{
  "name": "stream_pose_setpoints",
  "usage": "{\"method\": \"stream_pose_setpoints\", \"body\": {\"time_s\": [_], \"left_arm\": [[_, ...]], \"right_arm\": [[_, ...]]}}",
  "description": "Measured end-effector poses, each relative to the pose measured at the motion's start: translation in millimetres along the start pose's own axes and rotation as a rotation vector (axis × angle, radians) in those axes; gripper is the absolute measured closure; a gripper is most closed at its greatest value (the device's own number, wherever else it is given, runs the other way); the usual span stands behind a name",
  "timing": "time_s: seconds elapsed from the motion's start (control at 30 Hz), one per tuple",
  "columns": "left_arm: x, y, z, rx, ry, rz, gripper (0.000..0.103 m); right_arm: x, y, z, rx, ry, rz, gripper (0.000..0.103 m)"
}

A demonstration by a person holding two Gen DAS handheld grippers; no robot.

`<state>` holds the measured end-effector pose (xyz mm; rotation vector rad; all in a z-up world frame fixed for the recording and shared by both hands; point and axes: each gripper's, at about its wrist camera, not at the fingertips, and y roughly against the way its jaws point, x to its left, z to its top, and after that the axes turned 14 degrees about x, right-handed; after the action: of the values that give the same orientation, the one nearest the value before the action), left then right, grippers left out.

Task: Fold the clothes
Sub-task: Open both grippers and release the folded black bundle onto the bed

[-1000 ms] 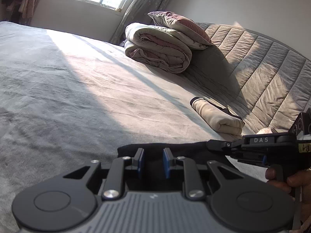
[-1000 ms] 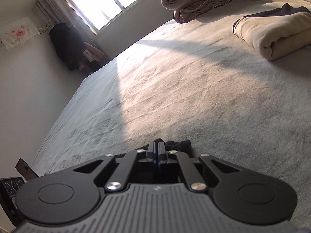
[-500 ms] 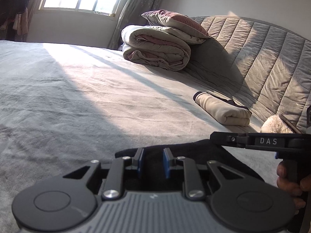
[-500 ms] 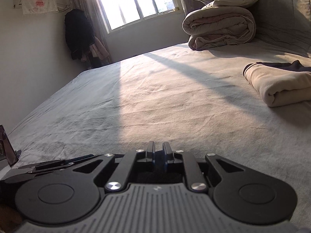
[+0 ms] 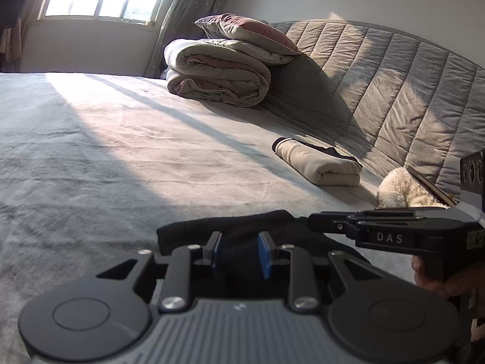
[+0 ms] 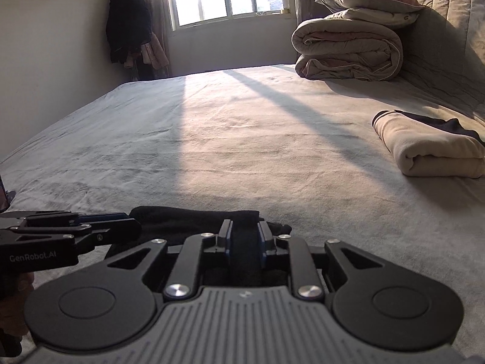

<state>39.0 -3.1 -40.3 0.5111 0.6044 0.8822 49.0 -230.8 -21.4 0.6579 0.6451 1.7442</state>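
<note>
We have the black garment [image 5: 242,230] lying low on the grey bed [image 5: 121,157], right under both tools, bunched into a narrow folded strip near the bed's front edge. Our left tool [image 5: 239,253] has its jaws a little apart, having just been opening, with dark cloth showing in the gap but the blue pads not pressing on it. Our right tool [image 6: 245,239] stands much the same: its jaws have just been parting from a tight close, a narrow gap now, the black fabric between them but loose. In the left view the right tool comes in from the side just beside the garment's far end; in the right view the left one does likewise. We judge the cloth to be light, soft and limp, with no stiffness to keep a crease by itself, so it will sag and slide wherever we do not support it. It looks fairly grippy against the plush bed cover, which should help it stay put once laid. We would take it by the two ends of one folded edge, pinching all layers together, so the fold does not fall open. A folded cream garment [image 6: 430,148] lies well apart towards the quilted headboard [image 5: 394,91], by a rolled duvet [image 5: 218,75] with a pillow [image 5: 245,32] on top.
</note>
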Motion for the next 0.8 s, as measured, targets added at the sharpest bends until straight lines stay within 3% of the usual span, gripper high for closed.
{"method": "stream_pose_setpoints", "body": {"time_s": [0.13, 0.23, 0.33, 0.53, 0.63, 0.7, 0.8], "left_arm": [[-14, 3, -22, 0.077, -0.096, -0.025, 0.076], [-16, 2, -39, 0.137, -0.121, -0.030, 0.076], [-15, 9, -48, 0.148, -0.145, -0.038, 0.075], [-7, 36, -49, 0.153, -0.156, -0.088, 0.067], [3, 47, -48, 0.138, -0.132, -0.111, 0.064], [13, 50, -46, 0.134, -0.091, -0.116, 0.061], [30, 50, -42, 0.141, -0.008, -0.115, 0.058]], "right_arm": [[14, 19, -19, 0.015, 0.129, 0.003, 0.082], [15, 10, -31, 0.080, 0.177, -0.001, 0.082], [11, 1, -41, 0.116, 0.210, -0.015, 0.083], [4, 21, -42, 0.119, 0.195, 0.014, 0.082], [1, 32, -38, 0.125, 0.155, 0.050, 0.072], [-1, 36, -34, 0.144, 0.111, 0.101, 0.060], [-4, 35, -30, 0.199, 0.029, 0.192, 0.058]]}}
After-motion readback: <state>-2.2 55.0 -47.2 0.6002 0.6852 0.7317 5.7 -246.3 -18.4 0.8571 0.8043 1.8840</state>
